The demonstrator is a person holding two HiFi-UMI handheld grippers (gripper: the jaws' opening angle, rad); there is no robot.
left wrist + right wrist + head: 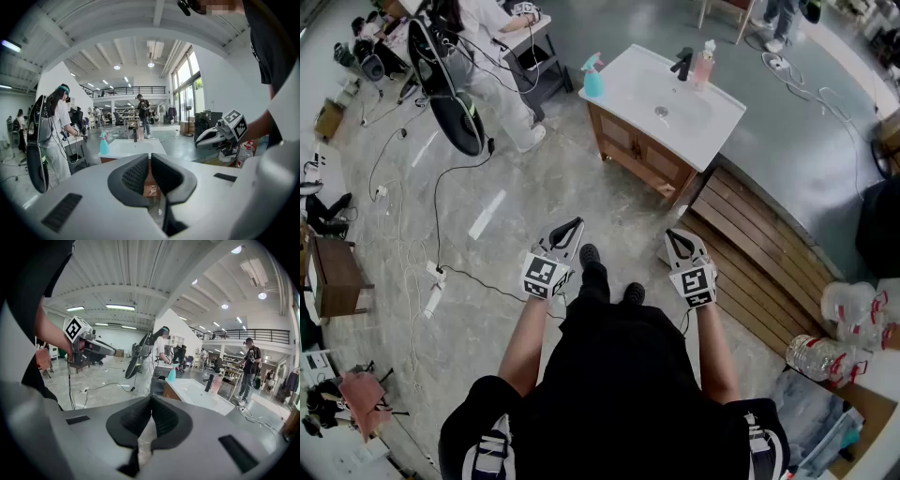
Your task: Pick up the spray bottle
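Room: wide hall with a grey marbled floor (534, 178) and strip lights under a white ceiling.
Worktop: white sink worktop (727, 112) on a wooden cabinet, well apart from both hand-held grippers.
Spray bottle: teal spray bottle (592, 77), upright at the worktop's left corner in the head view, with neither hand-held gripper on it.
Also on the worktop: black tap (682, 63) with a pink bottle (704, 64) just beside it.
Around: a person in white (487, 56) stands near the bottle's corner; a black cable (441, 197) trails over the floor at left.
Right side: slatted wooden platform (759, 253) against the cabinet, with wrapped water bottles (853, 328) beyond it.
Open room: bare floor runs from the person's feet to the cabinet front.
Left hand-held gripper (149, 157): jaws together, holding nothing.
Right hand-held gripper (150, 399): jaws fully closed, holding nothing.
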